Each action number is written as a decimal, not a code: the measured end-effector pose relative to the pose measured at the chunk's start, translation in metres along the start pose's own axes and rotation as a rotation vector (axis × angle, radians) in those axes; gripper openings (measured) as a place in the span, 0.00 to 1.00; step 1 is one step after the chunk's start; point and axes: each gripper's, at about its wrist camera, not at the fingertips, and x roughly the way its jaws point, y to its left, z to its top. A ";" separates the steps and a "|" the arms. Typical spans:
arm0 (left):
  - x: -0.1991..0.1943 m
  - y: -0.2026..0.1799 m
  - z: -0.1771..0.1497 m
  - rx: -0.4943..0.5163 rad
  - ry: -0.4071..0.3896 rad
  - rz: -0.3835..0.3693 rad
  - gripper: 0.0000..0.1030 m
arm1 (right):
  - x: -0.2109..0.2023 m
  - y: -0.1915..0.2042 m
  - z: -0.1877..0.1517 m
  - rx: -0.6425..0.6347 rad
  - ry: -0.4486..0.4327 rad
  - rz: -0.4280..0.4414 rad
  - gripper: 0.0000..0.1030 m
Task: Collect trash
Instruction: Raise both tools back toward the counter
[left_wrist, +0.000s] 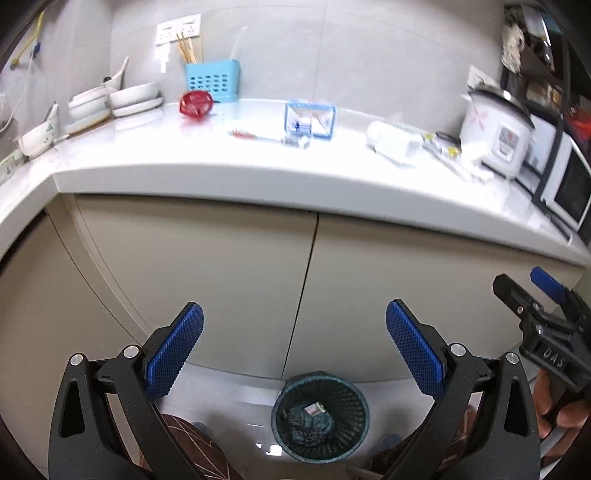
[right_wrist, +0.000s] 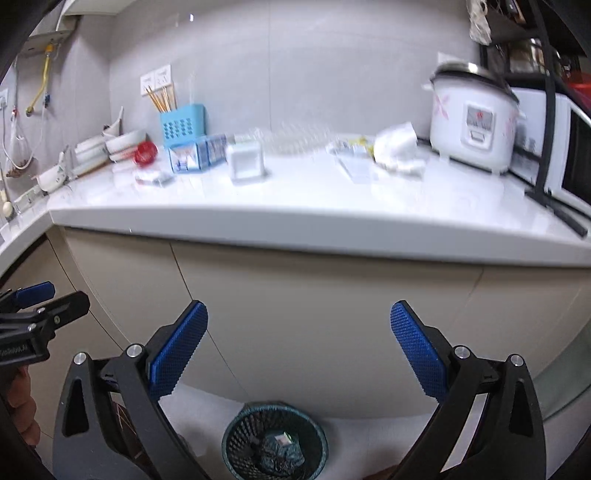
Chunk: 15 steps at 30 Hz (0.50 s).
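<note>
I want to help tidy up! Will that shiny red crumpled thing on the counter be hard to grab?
Probably easy. The shiny red crumpled wrapper looks like thin foil, so likely light and squashy. Its glossy surface might slip, and a nudge could skid it across the smooth white countertop.

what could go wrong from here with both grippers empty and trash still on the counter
1. The red wrapper lies close to the stacked bowls; a reach for it might knock them.
2. The crumpled white wrapping sits right beside the rice cooker, so a wide-open right gripper may bump it.
3. The bin is small and low on the floor; a drop from counter height could miss.
</note>
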 end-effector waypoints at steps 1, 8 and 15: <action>-0.004 0.001 0.008 -0.007 -0.002 0.004 0.94 | -0.001 0.000 0.005 -0.004 -0.010 0.004 0.93; -0.009 -0.002 0.063 -0.027 -0.032 0.073 0.94 | -0.007 0.015 0.058 -0.036 -0.048 0.051 0.93; 0.010 0.003 0.117 -0.058 -0.004 0.123 0.94 | 0.012 0.031 0.107 -0.074 -0.037 0.078 0.93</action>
